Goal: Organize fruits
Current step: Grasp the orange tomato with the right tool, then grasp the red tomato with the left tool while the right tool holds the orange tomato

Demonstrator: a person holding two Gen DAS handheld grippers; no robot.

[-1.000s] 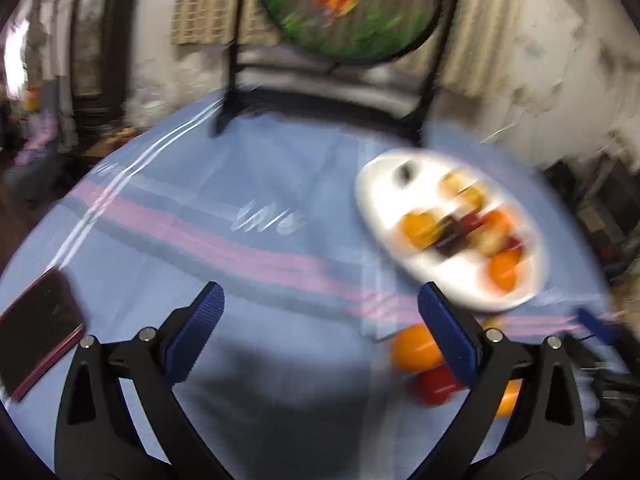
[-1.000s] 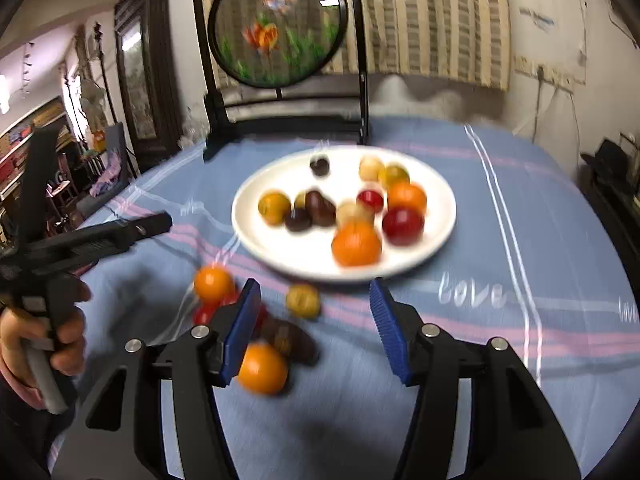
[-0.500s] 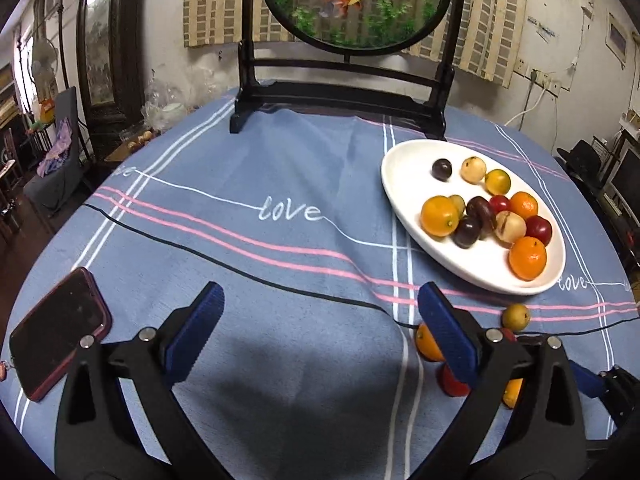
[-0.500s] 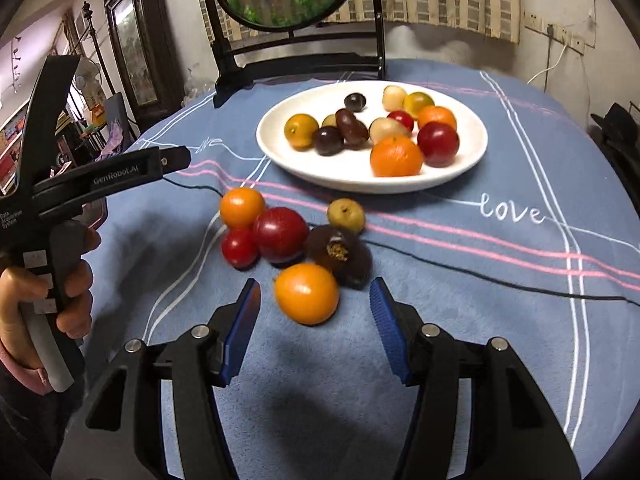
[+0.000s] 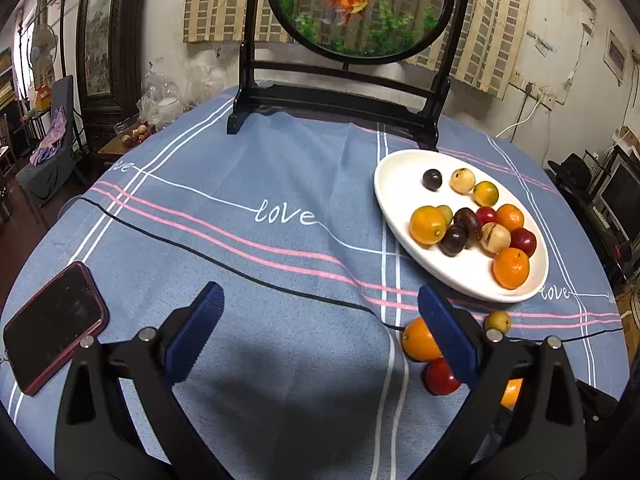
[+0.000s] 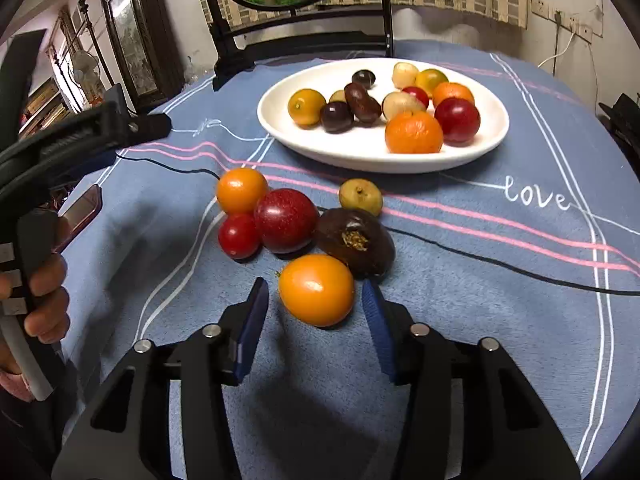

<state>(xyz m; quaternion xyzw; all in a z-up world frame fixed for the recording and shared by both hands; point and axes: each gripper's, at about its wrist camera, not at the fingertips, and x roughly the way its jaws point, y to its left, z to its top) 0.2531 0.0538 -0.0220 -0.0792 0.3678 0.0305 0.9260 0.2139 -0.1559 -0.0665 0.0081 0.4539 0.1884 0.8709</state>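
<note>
- Blue striped tablecloth (image 6: 460, 320) covers a round table in a cluttered room; an ornamental fish screen (image 5: 360, 4) stands at its far edge.
- Far left, left wrist view: a phone (image 5: 52, 320) lies flat on the cloth, well apart from all fruit.
- Left gripper (image 5: 320, 328): I read its jaws as wide apart with only bare cloth between them. It hangs over the table, beside the loose fruit.
- Loose cluster, right wrist view, left to right: small orange fruit (image 6: 241, 190) touching a small red fruit (image 6: 239, 236) and a large red fruit (image 6: 286, 220); then a dark fruit (image 6: 354, 246), with a yellow-green fruit (image 6: 360, 197) just behind it.
- Right gripper (image 6: 316, 320): its jaws have just been closing and now flank the near orange fruit (image 6: 316, 290). The fruit sits between the blue pads near their tips, and I see a gap on each side, so I judge it not yet gripped.
- Risk, my judgement: the fruit is round and smooth and sits at the tips, not deep between the pads, so a closing squeeze could squirt it forward.
- Risk, my judgement: the right pad stands just beside the dark fruit, which touches the orange one, so it may nudge or pinch that neighbour and scatter the cluster.
- Right: white plate (image 6: 480, 148) already holds many fruits; I take it as the destination.
</note>
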